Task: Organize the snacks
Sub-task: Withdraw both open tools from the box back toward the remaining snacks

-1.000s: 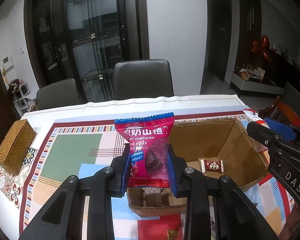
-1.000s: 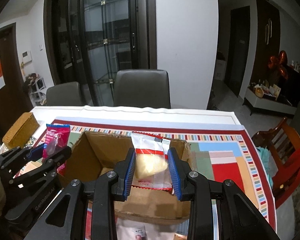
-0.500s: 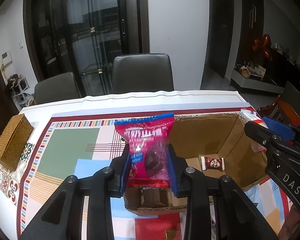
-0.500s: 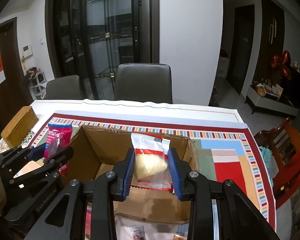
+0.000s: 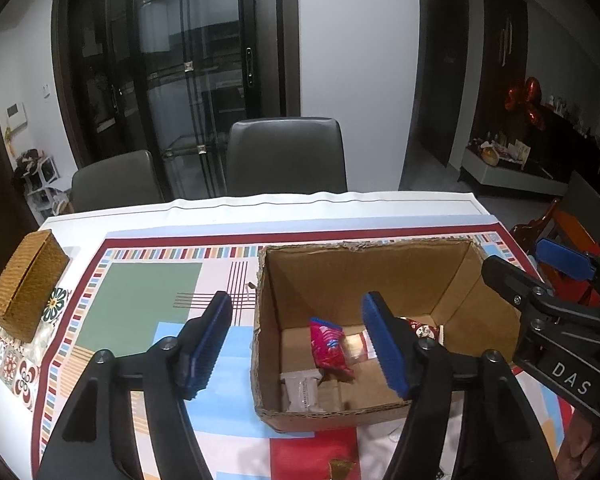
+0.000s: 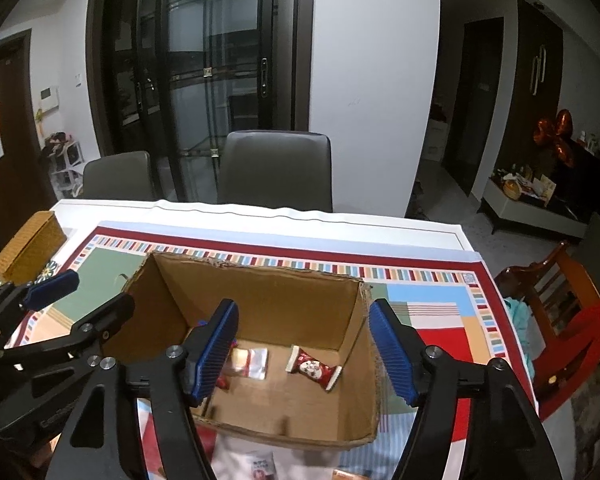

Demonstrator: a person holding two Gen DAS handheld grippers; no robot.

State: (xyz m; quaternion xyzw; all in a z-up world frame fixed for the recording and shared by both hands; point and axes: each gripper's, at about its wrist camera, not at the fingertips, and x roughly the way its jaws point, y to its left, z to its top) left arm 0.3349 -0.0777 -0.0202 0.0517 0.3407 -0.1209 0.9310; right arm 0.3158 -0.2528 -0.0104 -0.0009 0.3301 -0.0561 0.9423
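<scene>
jaws of left gripper and right gripper are opening, nothing between them; red packet lies inside cardboard box.

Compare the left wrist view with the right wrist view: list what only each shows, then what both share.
Only the left wrist view: the pink packet in full inside the box, a white packet by the near wall, and a gold wrapper on the cloth.

Only the right wrist view: a white packet on the cloth before the box, and the clear packet unhidden.

Both: the box, the red candy, the wicker box, two grey chairs, and both claws, left and right, opening with nothing between the jaws.
</scene>
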